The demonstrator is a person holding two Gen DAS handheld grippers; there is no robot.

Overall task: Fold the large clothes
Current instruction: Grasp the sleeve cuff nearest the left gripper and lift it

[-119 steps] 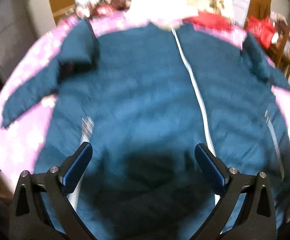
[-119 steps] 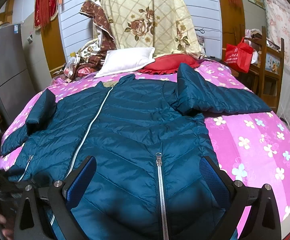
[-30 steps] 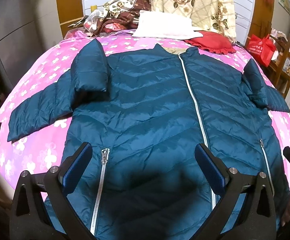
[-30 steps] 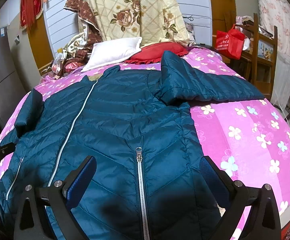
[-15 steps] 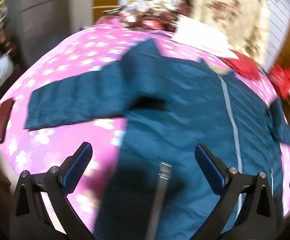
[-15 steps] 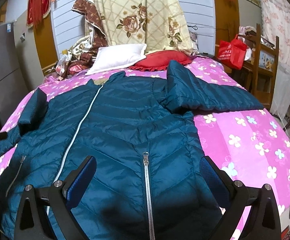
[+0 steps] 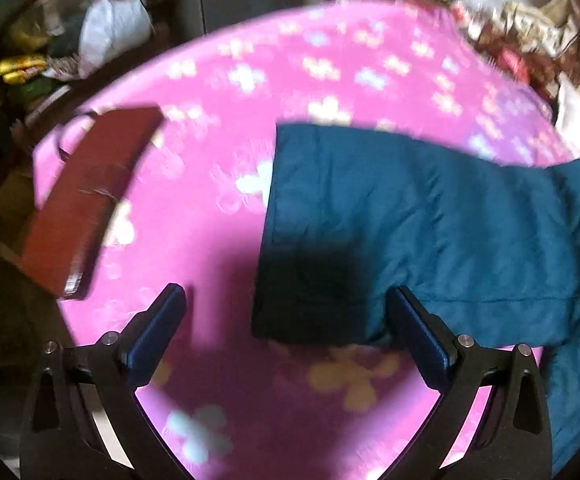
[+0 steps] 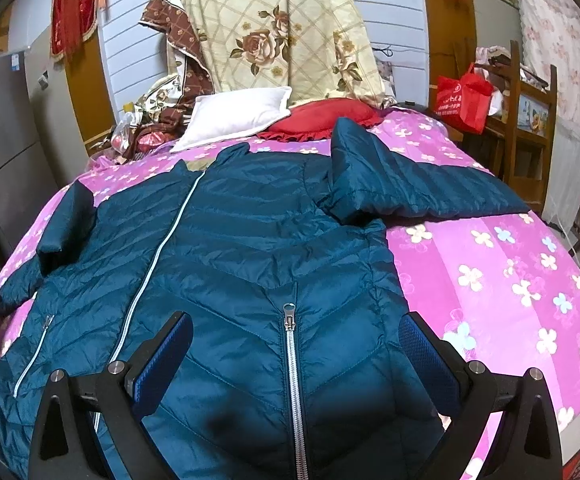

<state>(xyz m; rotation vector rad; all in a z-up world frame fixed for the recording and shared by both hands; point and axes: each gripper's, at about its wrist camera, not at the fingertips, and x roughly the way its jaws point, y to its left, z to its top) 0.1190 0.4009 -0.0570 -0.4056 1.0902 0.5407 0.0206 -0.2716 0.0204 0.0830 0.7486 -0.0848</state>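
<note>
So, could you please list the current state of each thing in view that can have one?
jacket: spread flat on the bed, front up, unfolded
main zipper: closed
left sleeve: lying out flat on the bedspread, not held
right sleeve: stretched sideways, not folded in
left gripper: open, over the sleeve cuff
right gripper: open, above the hem

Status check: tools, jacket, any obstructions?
Both tools open, empty: left tool over sleeve cuff, right tool over jacket hem. Jacket flat, unfolded. Brown flat object near cuff.
</note>
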